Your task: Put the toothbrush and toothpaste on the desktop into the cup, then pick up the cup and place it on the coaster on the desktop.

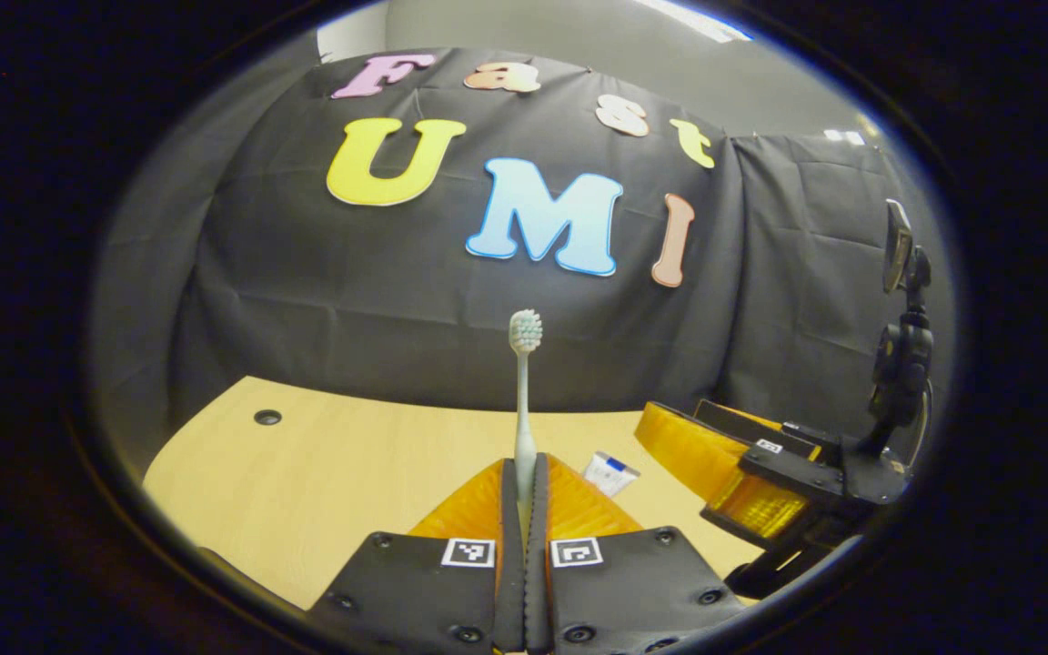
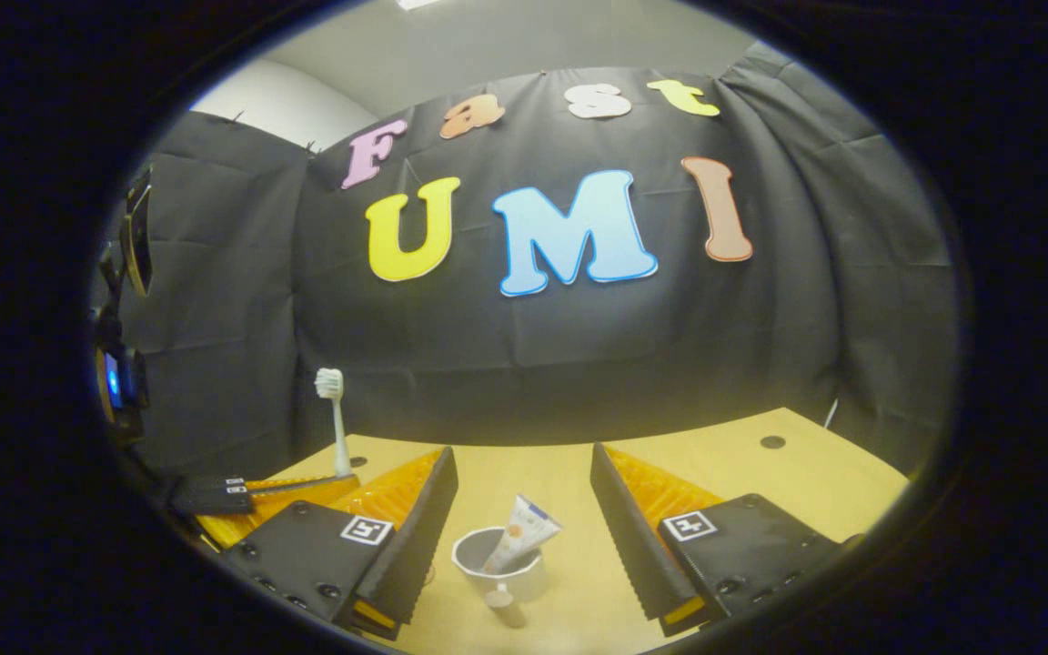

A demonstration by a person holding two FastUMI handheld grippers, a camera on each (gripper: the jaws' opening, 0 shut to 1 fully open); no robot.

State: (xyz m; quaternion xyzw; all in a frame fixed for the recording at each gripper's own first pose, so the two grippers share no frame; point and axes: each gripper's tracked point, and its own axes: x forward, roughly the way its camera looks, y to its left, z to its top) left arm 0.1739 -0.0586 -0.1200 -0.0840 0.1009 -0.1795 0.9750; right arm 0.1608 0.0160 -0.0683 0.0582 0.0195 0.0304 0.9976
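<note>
- Above the wooden desktop [image 1: 324, 473], the left gripper [image 1: 524, 473] is clamped on the toothbrush [image 1: 524, 382], bristles up
- right gripper [image 2: 524, 509] spread wide around the white cup [image 2: 498, 562] holding the toothpaste tube [image 2: 524, 532]

Black screwed housings [image 1: 524, 591], square markers

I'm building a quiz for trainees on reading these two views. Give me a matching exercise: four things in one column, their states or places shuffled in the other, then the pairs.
Things:
1. toothbrush
2. toothpaste
3. left hand-held gripper
4. right hand-held gripper

States:
A. open, fingers wide apart above the cup
B. leaning in the cup
C. upright, bristles up, clamped between two fingers
D. shut on a thin handle

Pairs: 1-C, 2-B, 3-D, 4-A
</note>
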